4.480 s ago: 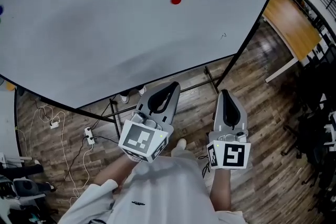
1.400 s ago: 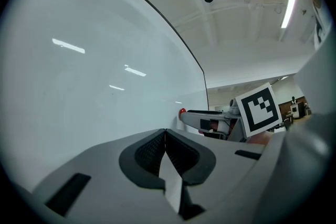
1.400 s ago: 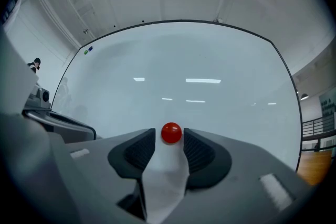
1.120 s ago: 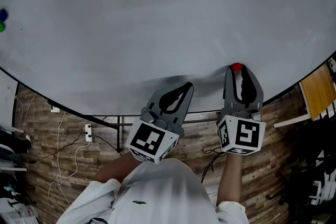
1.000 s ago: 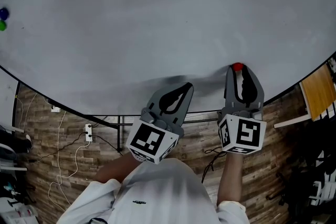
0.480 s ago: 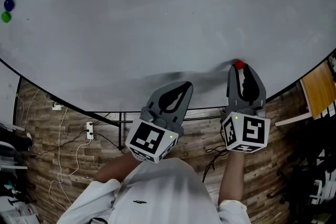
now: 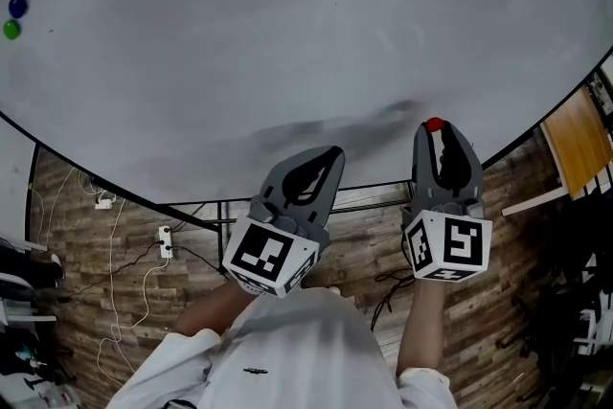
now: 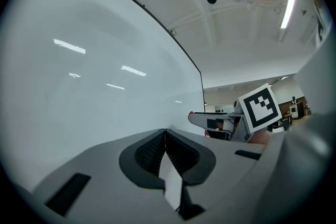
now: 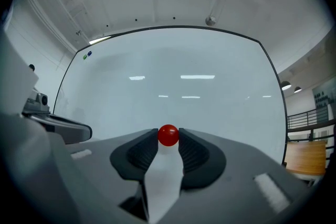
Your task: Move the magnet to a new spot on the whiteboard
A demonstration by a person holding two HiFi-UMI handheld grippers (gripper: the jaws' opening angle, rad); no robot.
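A small red ball magnet (image 9: pixel 168 135) sits between the fingertips of my right gripper (image 9: pixel 168 138), which is shut on it. In the head view the magnet (image 7: pixel 433 124) is at the gripper's (image 7: pixel 434 129) tip, over the lower right part of the whiteboard (image 7: pixel 287 34). The gripper's shadow falls a little to the magnet's upper left, so I cannot tell whether the magnet touches the board. My left gripper (image 7: pixel 326 154) hovers beside it on the left, near the board's bottom edge. Its jaws (image 8: pixel 165 132) are shut on nothing.
A blue magnet (image 7: pixel 16 6) and a green magnet (image 7: pixel 11 30) stick at the board's far left. Below the board are its black stand bars (image 7: pixel 364 201), a wood floor with cables and a power strip (image 7: pixel 165 244). A wooden tabletop (image 7: pixel 575 134) stands at the right.
Several seconds ago the red magnet sat alone on the board with both grippers low and away. Now it is in my right gripper. In the last second its shadow has drawn apart from it.
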